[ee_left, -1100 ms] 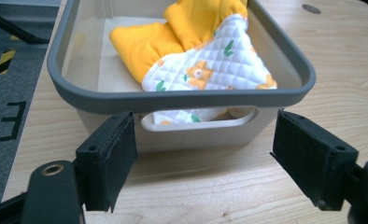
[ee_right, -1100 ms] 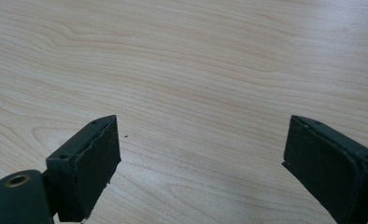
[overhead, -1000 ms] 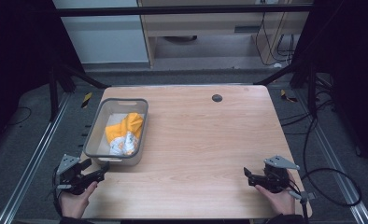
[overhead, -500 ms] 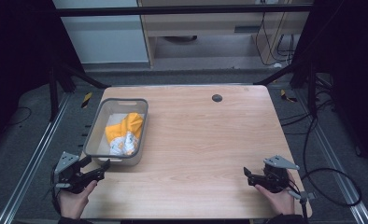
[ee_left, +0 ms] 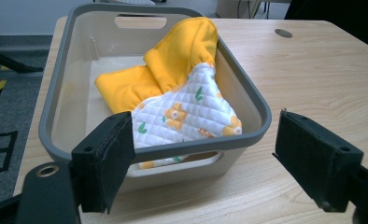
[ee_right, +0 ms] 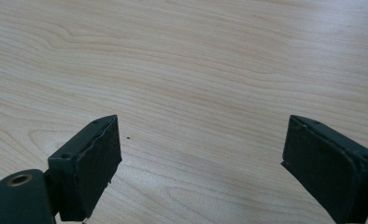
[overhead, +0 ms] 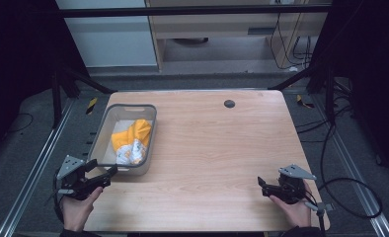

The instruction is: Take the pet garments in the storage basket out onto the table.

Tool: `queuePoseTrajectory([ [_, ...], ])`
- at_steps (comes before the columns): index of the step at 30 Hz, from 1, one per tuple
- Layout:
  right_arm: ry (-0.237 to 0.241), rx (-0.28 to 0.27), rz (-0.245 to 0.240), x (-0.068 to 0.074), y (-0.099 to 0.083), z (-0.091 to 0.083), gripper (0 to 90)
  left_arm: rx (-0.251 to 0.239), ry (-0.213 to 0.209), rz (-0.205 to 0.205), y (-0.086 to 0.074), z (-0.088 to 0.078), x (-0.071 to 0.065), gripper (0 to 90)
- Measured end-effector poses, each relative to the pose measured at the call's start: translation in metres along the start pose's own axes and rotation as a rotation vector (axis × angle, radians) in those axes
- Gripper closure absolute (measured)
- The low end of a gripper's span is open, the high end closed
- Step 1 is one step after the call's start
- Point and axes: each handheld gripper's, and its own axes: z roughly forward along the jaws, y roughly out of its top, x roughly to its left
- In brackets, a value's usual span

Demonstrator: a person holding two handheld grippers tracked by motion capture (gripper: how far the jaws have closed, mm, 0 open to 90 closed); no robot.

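Observation:
A grey plastic bin [overhead: 99, 134] stands at the table's left side. Inside it lies a crumpled cloth [overhead: 132, 137], yellow on one side and white quilted with orange flowers on the other. My left gripper [overhead: 103, 171] is open just in front of the bin's near end, at the table's front left corner. In the left gripper view the bin's near rim [ee_left: 205, 144] runs between the wide-apart jaws of the left gripper [ee_left: 203, 142], with the cloth [ee_left: 182, 84] behind it. My right gripper [overhead: 262, 186] is open and empty near the front right edge. The right gripper [ee_right: 201, 149] looks down on bare wood.
The wooden table [overhead: 212, 148] has a small dark round hole [overhead: 229, 103] near its far edge. Black frame posts and cables surround the table, and cables [overhead: 345, 197] trail on the floor at the right.
My left gripper has shifted slightly up and toward the bin's near end. The right gripper has stayed put.

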Motion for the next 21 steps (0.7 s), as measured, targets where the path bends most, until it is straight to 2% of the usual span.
queuePoseTrajectory([
  [8,-0.004,-0.010,0.000,-0.001,0.000,-0.001,11.5,-0.011,-0.002,0.010,0.011,-0.001,0.000,19.0],
  [15,-0.003,-0.008,0.005,-0.001,0.000,-0.001,11.4,-0.034,-0.001,-0.003,0.020,-0.004,0.003,18.8],
  [21,-0.006,-0.007,0.010,-0.002,0.000,-0.001,11.4,-0.038,-0.007,0.002,0.028,-0.001,0.003,18.7],
])
